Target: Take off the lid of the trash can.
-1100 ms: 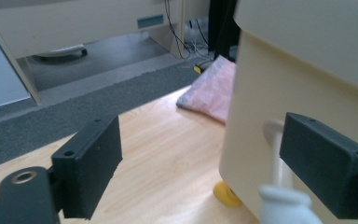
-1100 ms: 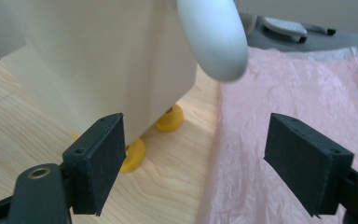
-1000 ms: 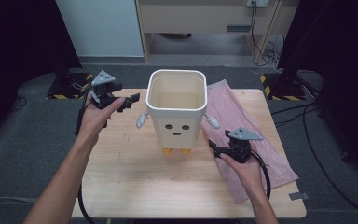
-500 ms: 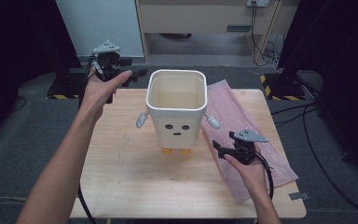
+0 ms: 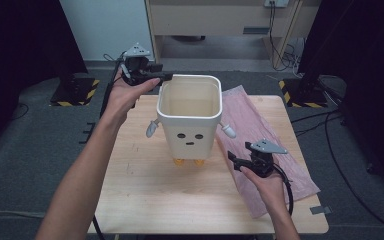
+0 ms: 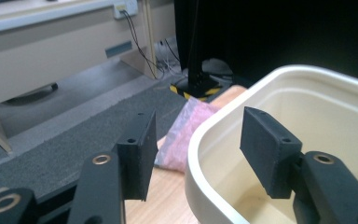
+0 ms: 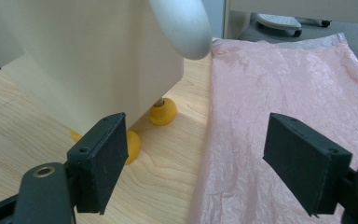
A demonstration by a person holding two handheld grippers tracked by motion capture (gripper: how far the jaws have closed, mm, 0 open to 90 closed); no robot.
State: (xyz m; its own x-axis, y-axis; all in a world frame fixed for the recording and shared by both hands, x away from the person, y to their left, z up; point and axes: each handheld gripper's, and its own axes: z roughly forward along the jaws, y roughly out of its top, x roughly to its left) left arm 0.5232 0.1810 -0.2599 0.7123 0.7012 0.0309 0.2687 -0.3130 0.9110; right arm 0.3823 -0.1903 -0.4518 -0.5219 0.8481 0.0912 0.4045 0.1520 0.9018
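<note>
Left claw point(image 5: 166, 77) moved to one bin's point(image 5: 187, 120) rim, narrowing astride it | right claw point(image 5: 233, 161) wide, empty | one pink bag point(image 5: 275, 155)

Cream bin point(image 5: 187, 117) and pink bag point(image 5: 275, 152) on the table

The bin stands upright and open at centre, with a dotted face, grey arm nubs and orange feet; the crinkled bag lies flat just right of it, reaching under its right side.

I count one cream plastic bin with a face point(image 5: 189, 117), one pink crinkled plastic bag point(image 5: 275, 150), two hand-held grippers, one wooden desk point(image 5: 170, 195).
</note>
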